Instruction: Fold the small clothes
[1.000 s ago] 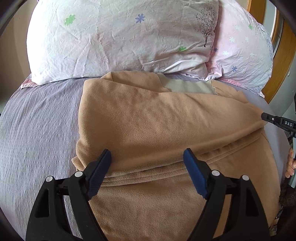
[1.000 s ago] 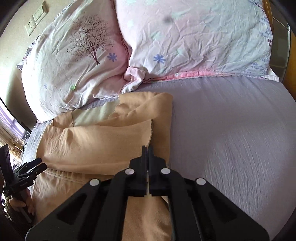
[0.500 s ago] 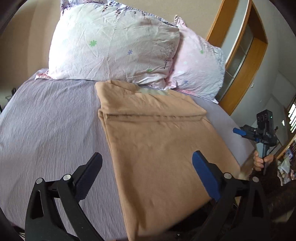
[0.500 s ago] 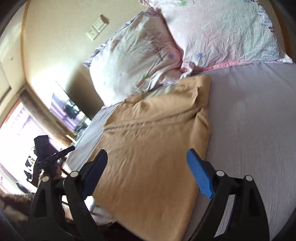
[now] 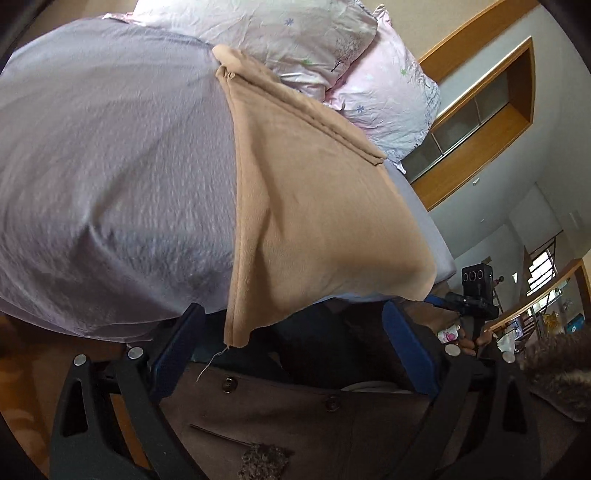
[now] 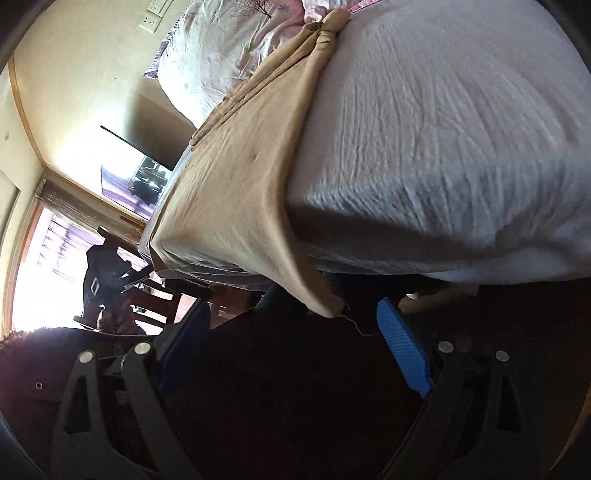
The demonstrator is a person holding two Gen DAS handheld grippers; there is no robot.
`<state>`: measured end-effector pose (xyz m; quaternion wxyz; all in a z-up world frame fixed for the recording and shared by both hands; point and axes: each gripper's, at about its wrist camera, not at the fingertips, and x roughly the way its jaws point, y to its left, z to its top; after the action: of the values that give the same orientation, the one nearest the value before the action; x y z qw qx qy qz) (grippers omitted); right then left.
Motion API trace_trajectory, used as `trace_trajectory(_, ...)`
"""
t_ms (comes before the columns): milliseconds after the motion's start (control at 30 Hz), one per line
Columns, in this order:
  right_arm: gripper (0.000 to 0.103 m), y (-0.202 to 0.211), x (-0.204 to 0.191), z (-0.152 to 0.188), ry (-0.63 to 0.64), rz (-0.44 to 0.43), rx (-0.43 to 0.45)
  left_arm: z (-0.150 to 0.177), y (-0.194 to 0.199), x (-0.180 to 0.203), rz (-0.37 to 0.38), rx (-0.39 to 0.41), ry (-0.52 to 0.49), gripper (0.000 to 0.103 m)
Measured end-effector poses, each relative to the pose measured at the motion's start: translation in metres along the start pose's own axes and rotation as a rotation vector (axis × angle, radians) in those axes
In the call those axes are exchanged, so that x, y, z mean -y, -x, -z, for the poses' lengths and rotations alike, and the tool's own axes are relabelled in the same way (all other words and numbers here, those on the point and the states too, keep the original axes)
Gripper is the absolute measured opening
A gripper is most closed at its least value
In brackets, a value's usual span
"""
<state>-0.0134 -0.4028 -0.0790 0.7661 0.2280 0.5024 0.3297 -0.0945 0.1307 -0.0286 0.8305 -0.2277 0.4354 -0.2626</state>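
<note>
A tan fleece garment (image 5: 314, 206) lies flat on the bed, its far end folded over near the pillows and its near edge hanging over the bed's front edge; it also shows in the right wrist view (image 6: 236, 192). My left gripper (image 5: 295, 354) is open and empty, below and just in front of the garment's near-left corner. My right gripper (image 6: 295, 350) is open and empty, below the garment's near-right corner (image 6: 325, 306). The right gripper also shows in the left wrist view (image 5: 472, 295), off the bed's right side.
The bed's lavender sheet (image 5: 110, 166) spreads wide on the left of the garment. Two flowered pillows (image 5: 295, 33) lie at the head. My brown buttoned coat (image 5: 295, 413) fills the space under the left gripper. A wooden window frame (image 5: 480, 110) stands at right.
Both grippers have pulled back off the garment and dropped below the bed's front edge. The right gripper, shut on the garment's edge a second ago, has opened and let go.
</note>
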Motion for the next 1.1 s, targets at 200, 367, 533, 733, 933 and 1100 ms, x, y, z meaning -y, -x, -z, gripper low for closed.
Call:
trace_trajectory(200, 0.081, -0.028, 0.006, -0.015, -0.023, -0.061, 0.026, -0.009, -0.020, -0.001, 0.030, -0.009, 0.052, 0.072)
trace_trajectory(367, 0.007, -0.038, -0.016, -0.016, 0.069, -0.145, -0.017, -0.007, -0.017, -0.014, 0.143, 0.005, 0.175, 0.015)
trace_trajectory(533, 0.007, 0.000, -0.052, -0.040, 0.168, -0.194, 0.099, -0.025, 0.008, -0.004, 0.210, 0.077, 0.171, 0.005)
trace_trajectory(733, 0.007, 0.028, -0.089, -0.128, 0.247, -0.154, 0.302, -0.114, 0.018, 0.011, 0.154, 0.191, 0.087, 0.005)
trace_trajectory(933, 0.007, -0.016, -0.066, -0.260, 0.061, 0.012, 0.399, -0.237, -0.038, -0.010, 0.094, 0.212, 0.155, 0.005)
trace_trajectory(1100, 0.007, -0.075, -0.007, -0.339, -0.169, 0.054, 0.354, -0.302, -0.100, -0.051, 0.002, 0.178, 0.233, 0.004)
